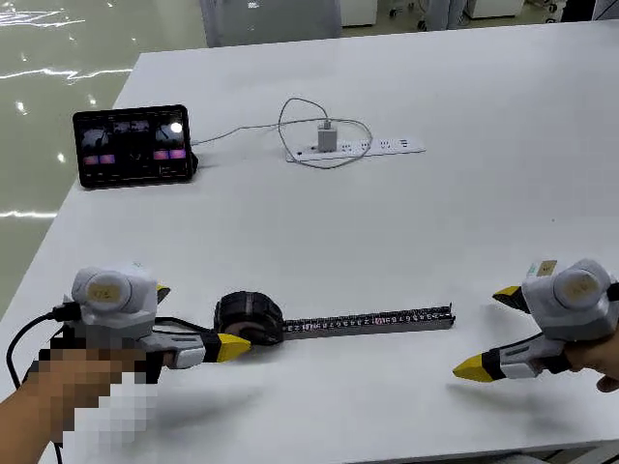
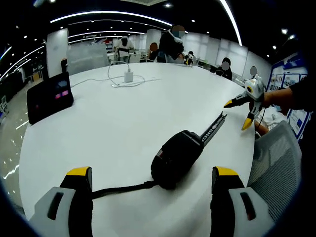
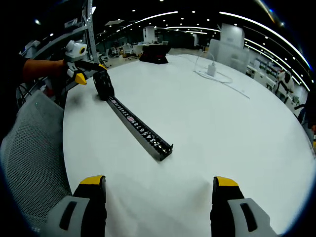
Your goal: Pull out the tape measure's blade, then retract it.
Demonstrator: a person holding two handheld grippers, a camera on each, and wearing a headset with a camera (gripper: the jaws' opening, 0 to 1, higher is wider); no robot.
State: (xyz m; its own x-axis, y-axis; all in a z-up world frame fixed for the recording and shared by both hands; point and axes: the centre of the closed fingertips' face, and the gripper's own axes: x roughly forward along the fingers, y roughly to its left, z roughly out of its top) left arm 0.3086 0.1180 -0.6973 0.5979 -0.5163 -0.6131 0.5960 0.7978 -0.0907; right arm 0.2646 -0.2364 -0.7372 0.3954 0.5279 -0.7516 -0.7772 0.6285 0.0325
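On the white table (image 1: 484, 145): held all the things; wide and flat, bare near the front.
Tablet (image 1: 132, 145): stood at the far left with a lit screen, well apart from the work.
Left gripper (image 1: 198, 317): pointed at the tape measure (image 1: 249, 317) from the left; jaws spread wide, gripping nothing, one yellow tip just beside the black case.
Right gripper (image 1: 489, 331): hung over the table on the right, past the end of the blade (image 1: 372, 321) and apart from it; jaws spread wide too, with nothing between.
Power strip (image 1: 363, 147): lay at the back with a white plug (image 1: 328, 138) and a looped cable (image 1: 290, 121).
Tape measure: round and black, sat near the front edge, just ahead of the open left jaws.
Blade: pulled out, lay flat and straight toward the right; pull-out step likely done, pull-back step likely left.
Strap (image 2: 121, 188): thin and black, trailed from the case toward the left jaw; could snag on a tip and drag the case.
Hook (image 1: 451, 313): small bent piece at the blade's tip; could whip back hard and fast with no firm hold on the case, or skid the whole case sideways.
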